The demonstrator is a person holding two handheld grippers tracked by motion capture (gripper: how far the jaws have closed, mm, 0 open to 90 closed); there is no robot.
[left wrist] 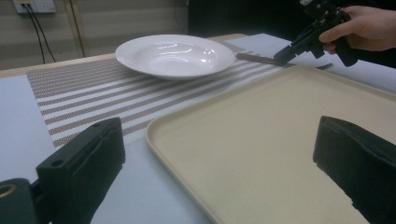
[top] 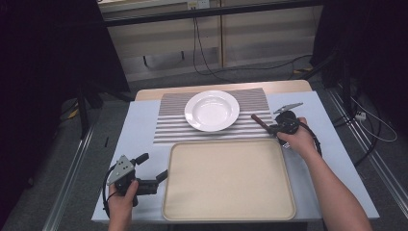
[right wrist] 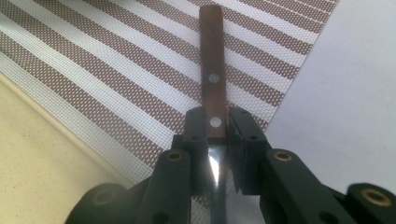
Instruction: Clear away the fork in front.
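Right gripper (top: 272, 127) clamps a wooden-handled knife (right wrist: 212, 79) over the striped placemat (top: 173, 122); left gripper (top: 154, 169) idles, jaws wide apart.

From where I stand, the knife's brown handle pokes out past the right jaws, hanging just above the mat's near right corner, beside the white plate (top: 212, 110) (blade end tucked back between the jaws). The left gripper sits at the beige tray (top: 228, 180), its jaws straddling the left rim, gripping nothing.
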